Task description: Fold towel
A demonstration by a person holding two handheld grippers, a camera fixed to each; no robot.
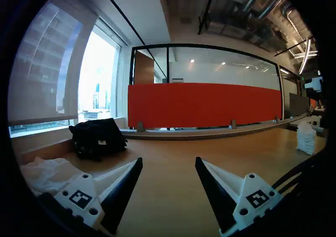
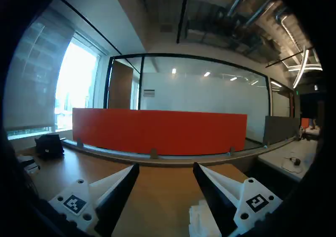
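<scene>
I hold my left gripper (image 1: 168,159) and right gripper (image 2: 165,164) low and level over the wooden table (image 1: 176,149), both pointing at the far orange partition (image 1: 201,105). The fingers of each are apart and grip nothing. A crumpled white towel (image 1: 48,174) lies near left, just beside my left gripper, likely waiting to be folded. A folded white stack (image 2: 201,220) sits near right, probably set aside as finished. A black bag (image 1: 97,138) rests far left.

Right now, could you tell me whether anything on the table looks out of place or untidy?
The white towel lies crumpled in a heap at the left of the table, near a black bundle, whereas the white stack at the right looks neatly folded. Nothing appears spilled or damaged.
</scene>
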